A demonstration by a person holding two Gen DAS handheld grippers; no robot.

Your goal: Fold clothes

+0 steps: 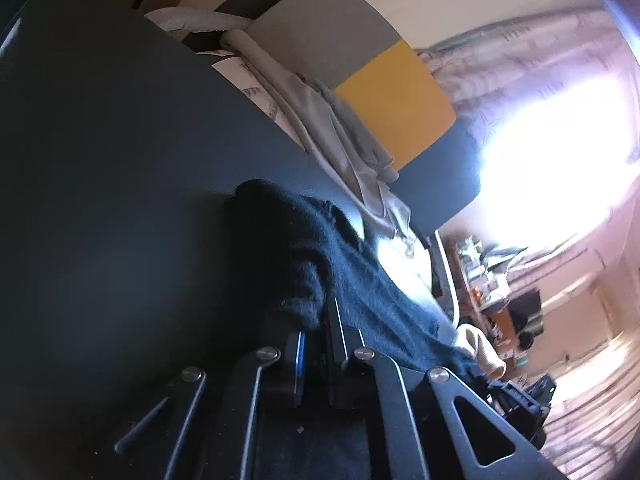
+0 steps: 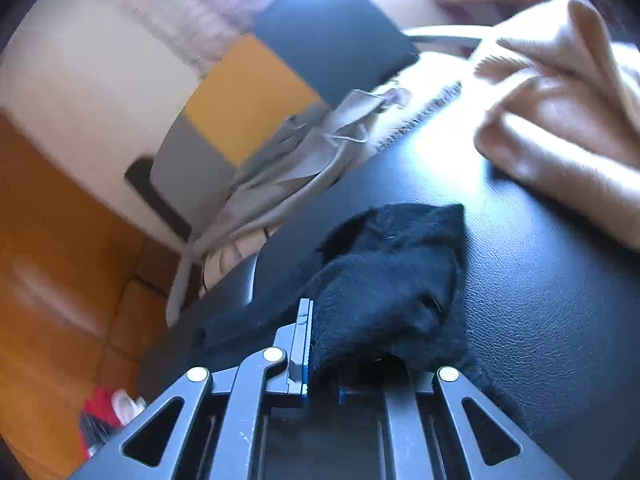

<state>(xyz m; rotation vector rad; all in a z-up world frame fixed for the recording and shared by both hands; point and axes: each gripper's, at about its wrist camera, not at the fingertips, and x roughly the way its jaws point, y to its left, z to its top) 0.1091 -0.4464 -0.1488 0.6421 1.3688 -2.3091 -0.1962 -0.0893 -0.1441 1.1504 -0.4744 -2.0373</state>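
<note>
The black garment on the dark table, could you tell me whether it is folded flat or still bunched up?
Bunched up. The black garment is rumpled and humped between both grippers, left gripper and right gripper each shut on it.

Left gripper (image 1: pixel 318 320): black metal linkage, four flat bars fanning out from the bottom edge, each capped with a round silver screw head. The outer right bar has a rounded triangular cutout, the outer left bar a long narrow slot. Two flat black fingers (image 1: pixel 340 332) run close together; the left finger carries a thin blue strip along its inner edge. Some dust specks on the black base plate.

Right gripper (image 2: pixel 324 344): same black linkage, four bars, silver screw heads at the joints, rounded triangular cutouts in both outer bars. The left finger shows a grey pad with a blue edge; a small blue tab marks the right one. Light scratches on the bars.
</note>
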